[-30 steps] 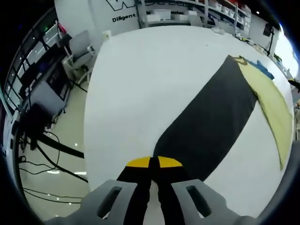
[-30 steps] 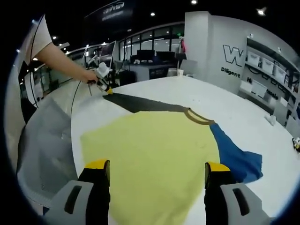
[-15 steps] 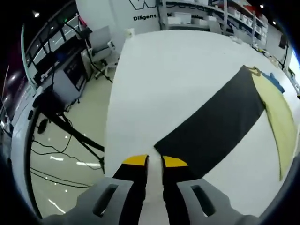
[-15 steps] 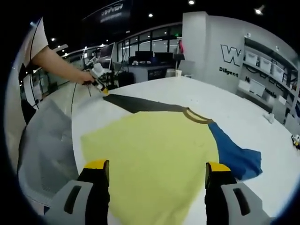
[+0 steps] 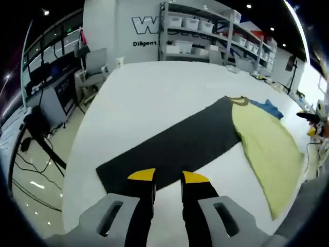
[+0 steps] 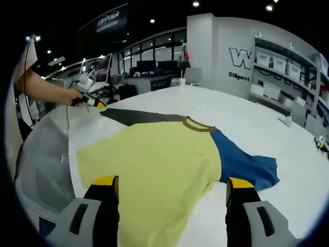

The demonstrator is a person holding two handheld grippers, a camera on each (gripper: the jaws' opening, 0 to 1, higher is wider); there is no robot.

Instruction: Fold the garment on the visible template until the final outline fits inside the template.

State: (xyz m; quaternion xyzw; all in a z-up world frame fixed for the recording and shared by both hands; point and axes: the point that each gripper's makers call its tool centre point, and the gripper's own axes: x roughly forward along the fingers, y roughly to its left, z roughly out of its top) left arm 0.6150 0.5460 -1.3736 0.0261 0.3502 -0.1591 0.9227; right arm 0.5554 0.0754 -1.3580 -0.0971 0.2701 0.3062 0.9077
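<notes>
Yellow body, black sleeve and blue sleeve: the garment [image 6: 159, 170] lies spread flat on the white tabletop [image 6: 247, 123], brown collar [image 6: 198, 125] toward the far side. In the right gripper view the right tongs [image 6: 172, 188] hover over the yellow hem edge, jaws wide apart, holding nothing; yellow tips sit either side of the lower body of the shirt. Black sleeve [image 6: 139, 117] stretches left toward a person's hand [image 6: 69, 96] holding the other tongs just past the sleeve end. Blue sleeve [image 6: 241, 164] lies crumpled a bit to the right. In the left gripper view the left tongs [image 5: 167, 177] sit at the cuff end of the black sleeve [image 5: 175, 146], jaws slightly apart with a narrow gap, gripping nothing; tips overlap the near edge of the sleeve, contact with the cloth unclear. Yellow body [image 5: 264, 149] lies to the right there, blue sleeve [image 5: 267, 107] beyond it. Shelving with bins [image 5: 205, 31] and a wall sign stand behind the tabletop.
</notes>
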